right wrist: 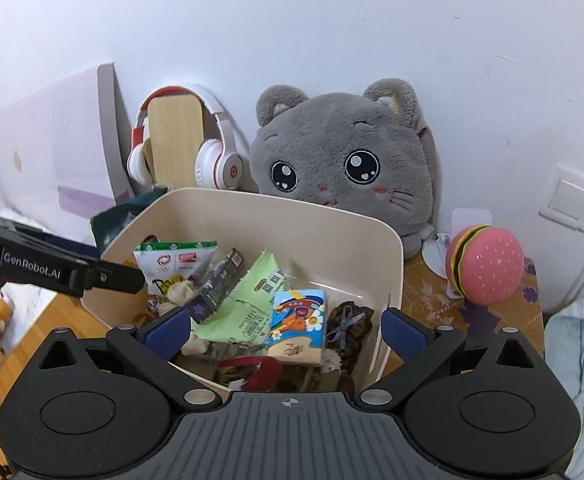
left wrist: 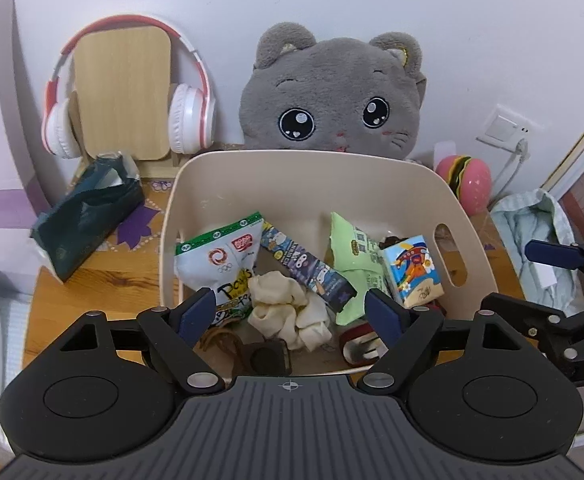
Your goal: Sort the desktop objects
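Clutter fills a cream plastic bin [left wrist: 312, 184] that sits in the middle of both views on a wooden table [left wrist: 92, 280]. In the left wrist view, the left gripper [left wrist: 292, 312] hangs over the bin's near edge at the lower centre of the frame, its blue-padded jaws spread wide and holding nothing; between them lies a crumpled cream cloth [left wrist: 288, 308]. Just left of the cloth is a white snack bag [left wrist: 220, 260] with a green top edge, and across the middle runs a dark cartoon-printed stick pack [left wrist: 308, 268]. To the right of that are a pale green wrapper [left wrist: 356, 256] and a small colourful tissue pack [left wrist: 412, 272], with a red and white object [left wrist: 360, 348] low in the bin near the right jaw. The right gripper [right wrist: 286, 328] appears at the lower centre of the right wrist view, jaws likewise wide apart and empty, framing the tissue pack and green wrapper; a brown bow-tied item [right wrist: 348, 320] lies at the right inside the bin. Behind the bin, in the upper middle, a grey plush cat [left wrist: 332, 96] leans on the wall. White and red headphones [left wrist: 128, 92] hang on a wooden stand [left wrist: 122, 92] at upper left, a dark green pouch [left wrist: 88, 216] lies at mid left, and a pink burger toy [left wrist: 468, 184] stands at the right.
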